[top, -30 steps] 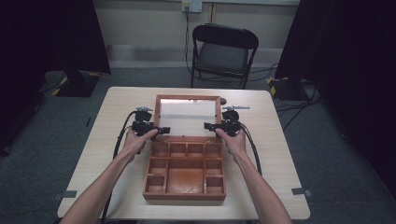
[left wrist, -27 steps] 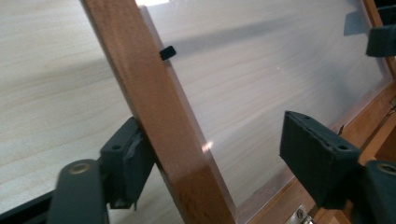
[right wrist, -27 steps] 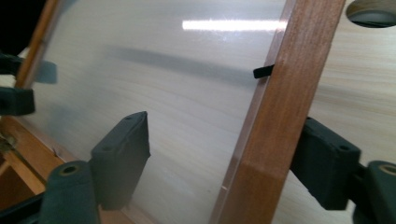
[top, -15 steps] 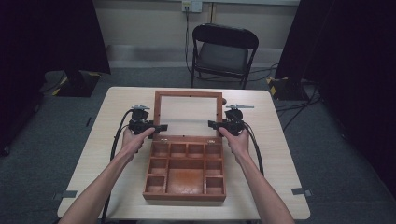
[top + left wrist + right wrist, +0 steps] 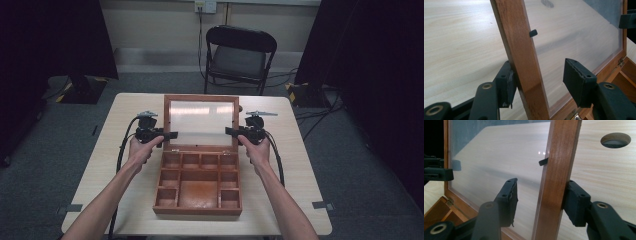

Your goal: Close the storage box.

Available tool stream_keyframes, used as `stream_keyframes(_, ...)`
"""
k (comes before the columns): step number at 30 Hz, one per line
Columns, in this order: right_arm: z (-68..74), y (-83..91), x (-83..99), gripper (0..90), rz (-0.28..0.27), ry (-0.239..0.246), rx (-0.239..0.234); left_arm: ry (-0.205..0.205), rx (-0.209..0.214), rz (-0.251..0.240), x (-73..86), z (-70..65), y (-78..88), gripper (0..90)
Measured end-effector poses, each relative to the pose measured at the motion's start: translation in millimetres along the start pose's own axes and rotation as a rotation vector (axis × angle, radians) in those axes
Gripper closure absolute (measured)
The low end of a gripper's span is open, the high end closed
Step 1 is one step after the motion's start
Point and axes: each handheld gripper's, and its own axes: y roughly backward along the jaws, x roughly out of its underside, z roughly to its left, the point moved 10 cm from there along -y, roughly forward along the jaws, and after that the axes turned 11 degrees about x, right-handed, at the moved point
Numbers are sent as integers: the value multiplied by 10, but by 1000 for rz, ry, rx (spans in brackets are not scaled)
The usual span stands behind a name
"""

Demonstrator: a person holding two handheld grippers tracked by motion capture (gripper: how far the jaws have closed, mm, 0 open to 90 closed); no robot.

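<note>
Left gripper (image 5: 172,135) stands at the left side rail of the raised lid (image 5: 201,122), jaws pointing right. In the left gripper view, the left gripper (image 5: 539,81) has one pad touching the outer face of the rail; the other pad stands clear on the pane side, so the jaws straddle the rail without clamping it. These jaws have just been closing. Right gripper (image 5: 229,131) mirrors this at the right side rail, jaws pointing left. In the right gripper view, the right gripper (image 5: 541,201) has its outer pad against the rail and its inner pad apart from the wood; these jaws have also just been closing.

The wooden box (image 5: 198,182) sits at the near middle of the table (image 5: 295,170), open. Its base is reddish-brown, divided into small compartments along the far and side edges around one larger near compartment. The lid is a wooden frame holding a clear pane, hinged at the far edge of the base and standing tilted.

The high view gives the whole layout: both hands, the trailing cables, and a folding chair (image 5: 241,55) beyond the far table edge. The gripper views add detail: a small dark clip (image 5: 533,33) on the inner edge of each rail, a brass hinge (image 5: 449,201) at the lid's lower corner, and a round hole (image 5: 615,140) in the tabletop.
</note>
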Motion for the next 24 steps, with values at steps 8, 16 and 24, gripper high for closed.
stream_keyframes(8,20,75,-22,528,-23,0,-13,6,36,-24,-27,-59,55,448)
stream_keyframes(16,49,155,-30,537,-43,-4,-26,-24,30,-24,-36,-114,113,449)
stream_keyframes(24,93,261,-33,545,-64,-6,-42,-40,48,-42,-38,-172,194,492)
